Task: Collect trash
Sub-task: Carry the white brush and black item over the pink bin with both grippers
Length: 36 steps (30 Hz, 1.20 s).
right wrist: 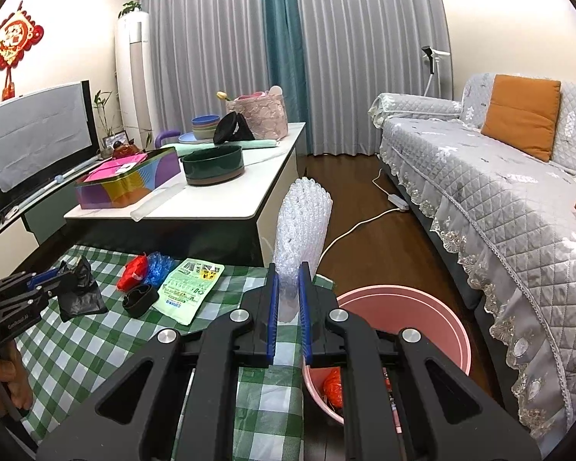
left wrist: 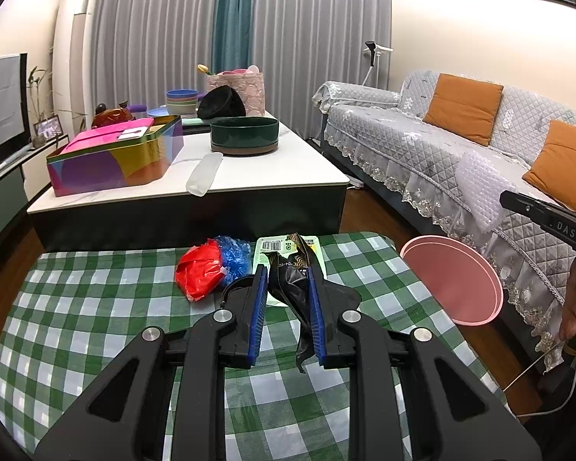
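Both arms are mid-haul. The right gripper [right wrist: 288,274] is clamped on bubble wrap [right wrist: 303,223] at the desk's [right wrist: 76,345] right edge, just beside the bin [right wrist: 434,307] — next it swings over and lets go. The left gripper [left wrist: 287,280] pinches a black wrapper [left wrist: 292,292] above the desk's far edge.

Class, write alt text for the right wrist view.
The right hand-held gripper holds a bubble wrap piece upright beside a pink bin. At left, the left hand-held gripper grips a black wrapper above the green checked cloth.
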Available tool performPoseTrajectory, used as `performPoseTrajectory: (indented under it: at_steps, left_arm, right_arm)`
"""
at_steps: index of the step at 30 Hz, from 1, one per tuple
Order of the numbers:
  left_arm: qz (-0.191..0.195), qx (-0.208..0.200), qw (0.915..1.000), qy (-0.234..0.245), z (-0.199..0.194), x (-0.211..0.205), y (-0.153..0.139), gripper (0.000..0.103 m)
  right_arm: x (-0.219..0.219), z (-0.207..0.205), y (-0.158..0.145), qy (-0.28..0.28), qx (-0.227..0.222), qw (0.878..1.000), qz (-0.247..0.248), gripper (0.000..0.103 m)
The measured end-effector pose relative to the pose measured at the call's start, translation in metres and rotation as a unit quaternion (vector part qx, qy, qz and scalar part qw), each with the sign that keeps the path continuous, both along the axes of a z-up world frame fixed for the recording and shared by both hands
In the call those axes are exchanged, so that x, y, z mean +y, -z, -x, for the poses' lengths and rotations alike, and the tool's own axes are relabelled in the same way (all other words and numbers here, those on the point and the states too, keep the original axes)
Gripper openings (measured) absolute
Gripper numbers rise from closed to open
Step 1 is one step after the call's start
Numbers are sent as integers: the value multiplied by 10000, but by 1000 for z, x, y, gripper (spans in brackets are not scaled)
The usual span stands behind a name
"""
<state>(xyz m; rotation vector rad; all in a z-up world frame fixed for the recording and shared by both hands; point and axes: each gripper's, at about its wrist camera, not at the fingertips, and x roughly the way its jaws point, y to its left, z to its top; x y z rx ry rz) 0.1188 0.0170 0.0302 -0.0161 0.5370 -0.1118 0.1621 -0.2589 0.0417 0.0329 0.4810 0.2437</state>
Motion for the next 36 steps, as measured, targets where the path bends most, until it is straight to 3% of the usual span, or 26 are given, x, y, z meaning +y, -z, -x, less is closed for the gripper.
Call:
performPoseTrajectory:
  at_steps: [16, 36]
  left_arm:
    - [38, -19, 10000, 7, -18, -11, -12, 21]
    - [3, -23, 9990, 445, -51, -73, -13, 21]
  right_arm:
    - [-19, -4, -11, 235, -176, 9996, -58, 10]
    - [-36, -16, -5, 524, -162, 9979, 354, 10]
